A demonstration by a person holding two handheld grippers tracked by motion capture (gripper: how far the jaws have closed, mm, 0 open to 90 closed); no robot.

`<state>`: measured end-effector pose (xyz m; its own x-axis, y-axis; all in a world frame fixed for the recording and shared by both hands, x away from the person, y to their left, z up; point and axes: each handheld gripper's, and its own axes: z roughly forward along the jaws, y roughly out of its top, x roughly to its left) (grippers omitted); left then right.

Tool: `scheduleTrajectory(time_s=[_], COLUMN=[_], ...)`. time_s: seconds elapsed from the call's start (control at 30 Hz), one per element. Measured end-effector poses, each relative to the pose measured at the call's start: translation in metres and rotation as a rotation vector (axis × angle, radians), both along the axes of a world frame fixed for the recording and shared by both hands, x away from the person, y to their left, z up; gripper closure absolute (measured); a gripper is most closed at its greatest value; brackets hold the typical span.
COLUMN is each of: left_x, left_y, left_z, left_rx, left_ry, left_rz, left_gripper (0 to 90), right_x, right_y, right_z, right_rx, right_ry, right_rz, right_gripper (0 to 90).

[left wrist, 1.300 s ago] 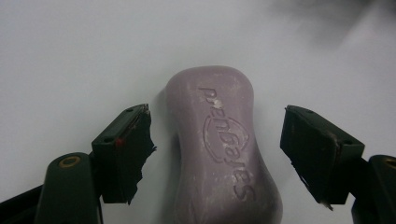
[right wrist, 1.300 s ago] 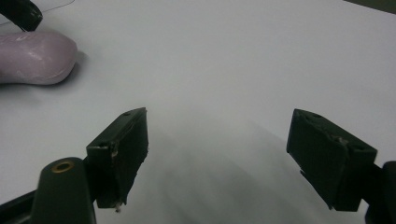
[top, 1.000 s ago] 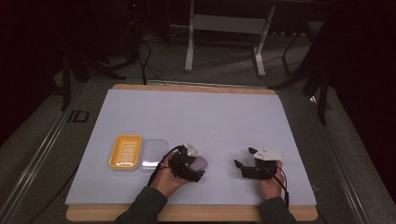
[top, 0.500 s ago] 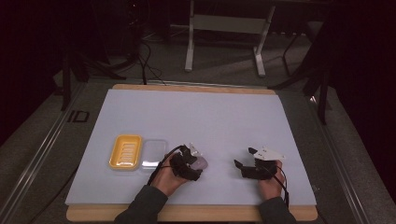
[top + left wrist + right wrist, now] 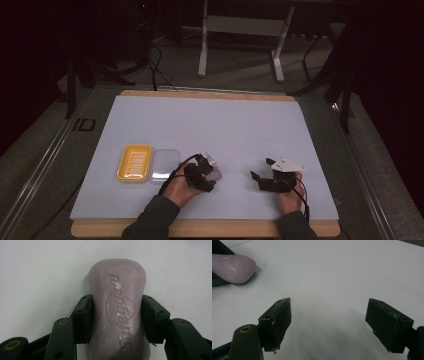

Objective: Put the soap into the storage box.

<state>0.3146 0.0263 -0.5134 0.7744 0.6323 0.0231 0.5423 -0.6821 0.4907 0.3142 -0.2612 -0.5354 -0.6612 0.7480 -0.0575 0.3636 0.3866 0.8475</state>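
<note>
My left gripper (image 5: 116, 315) clamps a pale lilac, waisted bar of soap (image 5: 117, 307) (brand letters pressed into its top) by its narrow middle, low on the white table sheet (image 5: 210, 125). My right gripper (image 5: 328, 322) rests nearby, jaws spread wide with nothing between them. Left of the soap lie a yellow ribbed plastic soap dish (image 5: 134, 162) and a clear lid (image 5: 165, 164).

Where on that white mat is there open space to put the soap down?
The white mat is bare across its whole far half and between the two grippers. It is crowded near the left: yellow soap dish, clear lid, and left gripper holding the soap bar.
</note>
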Motion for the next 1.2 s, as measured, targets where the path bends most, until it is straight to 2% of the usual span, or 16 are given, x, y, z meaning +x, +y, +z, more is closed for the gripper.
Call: scheduleTrajectory(time_s=[0.33, 0.63, 0.83, 1.2], left_x=[0.004, 0.007, 0.008, 0.013], left_y=[0.005, 0.011, 0.015, 0.025], left_z=[0.002, 0.003, 0.006, 0.012], left_rx=[-0.001, 0.012, 0.004, 0.005], left_ry=[0.025, 0.01, 0.003, 0.007], left_rz=[-0.009, 0.017, 0.025, 0.052], left_gripper=[48.7, 48.8, 48.9, 48.9], right_x=[0.0, 0.0, 0.0, 0.0], right_y=[0.0, 0.0, 0.0, 0.0], right_z=[0.0, 0.0, 0.0, 0.0], right_rx=[0.001, 0.001, 0.001, 0.002], right_ry=[0.0, 0.0, 0.001, 0.001], right_rz=[0.0, 0.0, 0.0, 0.0], right_gripper=[20.3, 20.4, 20.4, 20.4])
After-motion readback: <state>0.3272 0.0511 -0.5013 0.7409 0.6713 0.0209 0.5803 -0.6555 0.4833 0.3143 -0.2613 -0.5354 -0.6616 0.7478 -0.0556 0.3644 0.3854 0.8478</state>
